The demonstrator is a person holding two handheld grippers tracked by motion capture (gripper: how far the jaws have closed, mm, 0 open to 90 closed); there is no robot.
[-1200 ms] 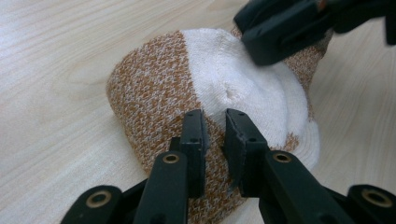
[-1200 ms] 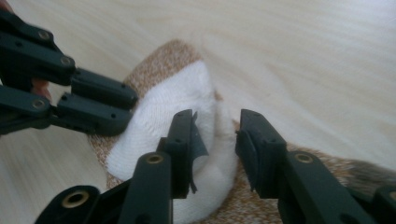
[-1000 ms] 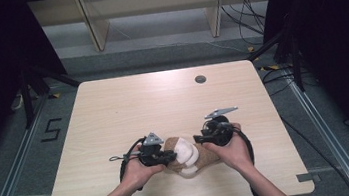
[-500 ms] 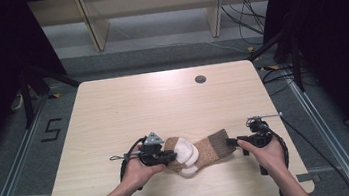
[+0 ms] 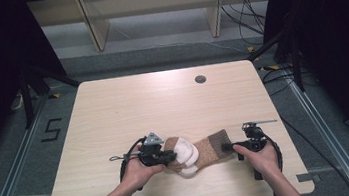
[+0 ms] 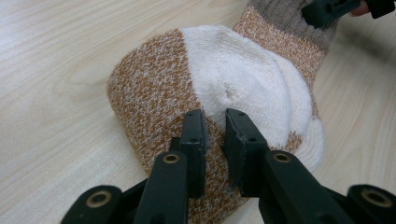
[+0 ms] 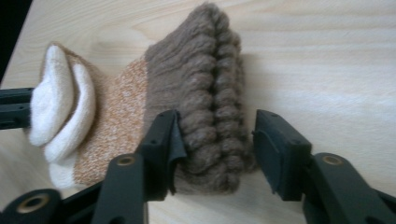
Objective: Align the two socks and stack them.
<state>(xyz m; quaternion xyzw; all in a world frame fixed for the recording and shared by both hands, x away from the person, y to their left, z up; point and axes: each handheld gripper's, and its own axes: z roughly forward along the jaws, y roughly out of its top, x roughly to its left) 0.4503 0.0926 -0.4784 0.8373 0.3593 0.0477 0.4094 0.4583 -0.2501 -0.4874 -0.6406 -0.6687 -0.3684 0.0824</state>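
- Knitted sock (image 5: 197, 153), orange-brown with white toe and heel patches and a dark brown ribbed cuff, lies folded on the near part of the desk (image 5: 163, 104), between the two hands.
- Left hand-held gripper (image 6: 215, 126): jaws nearly closed, pinching the sock's fabric at the orange-and-white end.
- Right hand-held gripper (image 7: 215, 135): jaws spread, straddling the ribbed cuff; one jaw touches it, the other stands clear.
- Round dark grommet (image 5: 200, 79) sits near the desk's far edge, well apart from the sock.

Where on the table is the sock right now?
In the high view the sock lies near the table's front edge, just right of centre, between the left gripper and the right gripper.
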